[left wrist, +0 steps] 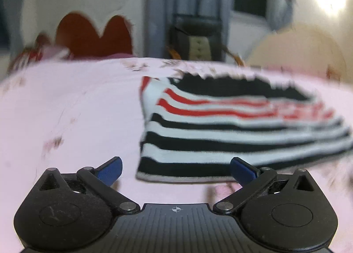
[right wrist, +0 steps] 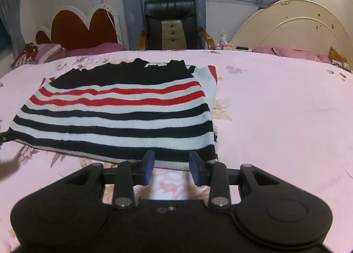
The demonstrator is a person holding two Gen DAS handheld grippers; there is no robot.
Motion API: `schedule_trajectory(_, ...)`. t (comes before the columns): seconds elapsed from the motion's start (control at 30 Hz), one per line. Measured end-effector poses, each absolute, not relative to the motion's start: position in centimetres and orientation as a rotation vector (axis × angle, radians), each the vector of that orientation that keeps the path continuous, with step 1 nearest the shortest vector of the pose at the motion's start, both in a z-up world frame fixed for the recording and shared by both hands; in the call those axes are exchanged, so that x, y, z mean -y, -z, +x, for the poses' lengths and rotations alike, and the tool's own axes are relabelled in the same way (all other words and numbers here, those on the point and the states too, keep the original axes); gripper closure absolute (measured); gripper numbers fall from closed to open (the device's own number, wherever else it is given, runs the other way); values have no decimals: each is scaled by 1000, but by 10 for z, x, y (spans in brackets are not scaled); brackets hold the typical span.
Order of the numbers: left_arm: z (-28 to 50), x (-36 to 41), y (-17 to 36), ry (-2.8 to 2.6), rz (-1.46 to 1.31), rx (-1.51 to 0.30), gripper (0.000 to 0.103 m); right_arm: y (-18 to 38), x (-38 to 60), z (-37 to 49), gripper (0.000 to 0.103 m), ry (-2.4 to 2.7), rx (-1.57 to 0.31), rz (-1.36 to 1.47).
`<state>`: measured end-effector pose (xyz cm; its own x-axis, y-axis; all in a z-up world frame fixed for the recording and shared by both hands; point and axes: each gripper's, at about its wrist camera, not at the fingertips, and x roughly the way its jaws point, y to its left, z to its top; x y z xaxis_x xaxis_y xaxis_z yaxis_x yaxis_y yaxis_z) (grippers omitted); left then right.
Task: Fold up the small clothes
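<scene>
Right gripper (right wrist: 172,168) (jaws part-open) above sweater (right wrist: 123,107)

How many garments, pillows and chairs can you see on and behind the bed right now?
Striped sweaters: 1
Pillows: 3, a striped one, a purple one, a pink one
Chairs: 1
Total: 5

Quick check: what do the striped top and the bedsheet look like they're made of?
Striped top: looks like soft knit, probably cotton or acrylic; fine ribbed rows show along its stripes, matte finish. Bedsheet: thin woven fabric, likely cotton or a blend; smooth, printed pink florals, shallow creases.
</scene>
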<state>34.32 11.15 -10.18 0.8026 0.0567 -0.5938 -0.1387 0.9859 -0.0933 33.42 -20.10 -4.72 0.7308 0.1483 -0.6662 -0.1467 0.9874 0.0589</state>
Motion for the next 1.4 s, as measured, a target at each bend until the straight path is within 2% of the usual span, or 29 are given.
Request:
schedule_trajectory(0.17, 317, -153, 122, -115, -640, -558, 1, 45, 195, 331, 71, -177, -728, 28)
schedule_trajectory(0.23, 315, -162, 136, -113, -777, -569, 25, 43, 191, 331, 83, -193, -721, 48)
schedule_trajectory(0.27, 317, -164, 145, -111, -836, -586, 26, 42, 190, 331, 84, -203, -718, 59)
schedule_trajectory(0.6, 357, -164, 170, -85, -1034, -555, 27, 38, 174, 341, 86, -259, -710, 107)
schedule_trajectory(0.9, 405, -162, 171, -115, -994, -516, 27, 53, 163, 375, 87, -313, -740, 235)
schedule_trajectory(0.97, 414, -161, 170, -121, -969, -525, 38, 55, 160, 386, 93, -339, -741, 272)
schedule_trajectory(1.03, 416, -168, 175, -144, -975, -544, 72, 57, 154, 400, 97, -370, -744, 315)
schedule_trajectory(1.2, 410, -178, 182, -102, -1053, -522, 82, 60, 131, 428, 97, -420, -739, 361)
schedule_trajectory(1.3, 398, -175, 165, -19, -1113, -402, 83, 61, 117, 438, 97, -450, -741, 359)
schedule_trajectory(1.4, 399, -180, 174, -56, -1139, -448, 83, 70, 107, 444, 97, -466, -766, 340)
